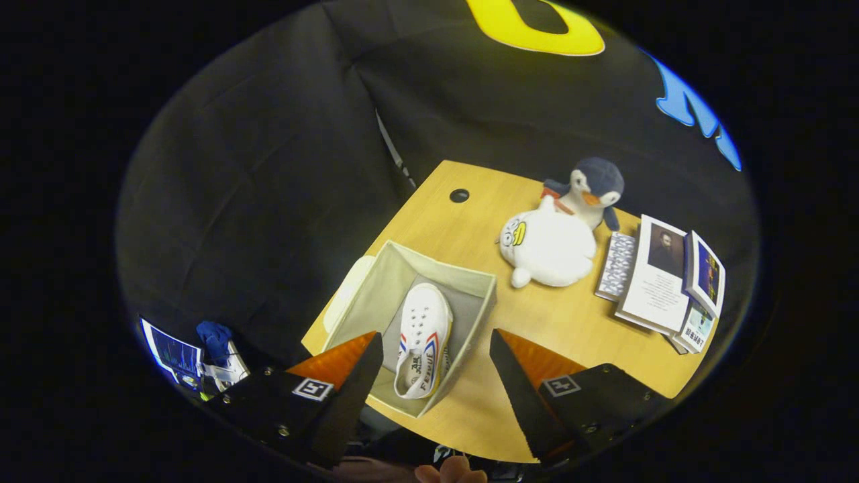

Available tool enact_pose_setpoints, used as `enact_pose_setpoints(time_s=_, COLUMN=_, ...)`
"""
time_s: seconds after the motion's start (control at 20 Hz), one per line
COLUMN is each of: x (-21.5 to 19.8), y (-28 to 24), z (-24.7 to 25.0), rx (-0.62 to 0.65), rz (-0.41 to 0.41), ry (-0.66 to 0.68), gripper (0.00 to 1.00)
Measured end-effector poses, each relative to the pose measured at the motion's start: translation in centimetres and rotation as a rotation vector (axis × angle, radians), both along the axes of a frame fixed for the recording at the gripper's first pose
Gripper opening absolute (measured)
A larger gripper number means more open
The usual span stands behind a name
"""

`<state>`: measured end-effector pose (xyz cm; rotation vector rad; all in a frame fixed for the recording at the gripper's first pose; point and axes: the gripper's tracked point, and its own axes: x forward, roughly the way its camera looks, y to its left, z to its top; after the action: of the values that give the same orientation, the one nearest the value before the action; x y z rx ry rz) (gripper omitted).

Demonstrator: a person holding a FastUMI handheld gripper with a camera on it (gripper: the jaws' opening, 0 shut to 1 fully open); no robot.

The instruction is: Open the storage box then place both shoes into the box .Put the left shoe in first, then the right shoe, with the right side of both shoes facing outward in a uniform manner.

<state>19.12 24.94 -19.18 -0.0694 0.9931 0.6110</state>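
An open grey fabric storage box [402, 272] stands on the wooden table [564, 322]. One white shoe [423, 339] with red and blue side stripes lies inside it, on its side along the box's right wall. My gripper [436, 349] hovers well above the box, open, fingers spread wide to either side of the shoe with nothing between them. The box's pale lid [345, 292] seems to lie against the box's left side.
A white plush toy [547, 248] and a penguin plush [594, 188] sit beyond the box. Several books [661, 282] lie to the right of them. A cable hole [459, 195] marks the table's far corner. A fingertip [451, 471] shows below the fingers.
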Motion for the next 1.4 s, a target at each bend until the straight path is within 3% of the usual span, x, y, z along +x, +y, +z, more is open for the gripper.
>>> enact_pose_setpoints(time_s=0.15, x=1.7, y=-5.0, z=3.2, rx=0.041, rz=-0.125, ry=-0.149, gripper=0.98)
enact_pose_setpoints(time_s=0.35, x=0.9, y=-11.7, z=8.2, rx=0.098, rz=-0.292, ry=-0.335, gripper=0.98)
enact_pose_setpoints(time_s=0.6, x=-2.4, y=-18.7, z=13.2, rx=0.109, rz=-0.403, ry=-0.55, gripper=0.98)
enact_pose_setpoints(time_s=0.8, x=-4.9, y=-22.6, z=18.2, rx=0.155, rz=-0.497, ry=-0.805, gripper=0.98)
enact_pose_setpoints(time_s=1.05, x=-8.6, y=-25.3, z=21.0, rx=0.152, rz=-0.556, ry=-1.034, gripper=0.98)
enact_pose_setpoints(time_s=1.4, x=-10.3, y=-25.0, z=21.1, rx=0.178, rz=-0.514, ry=-1.088, gripper=0.97)
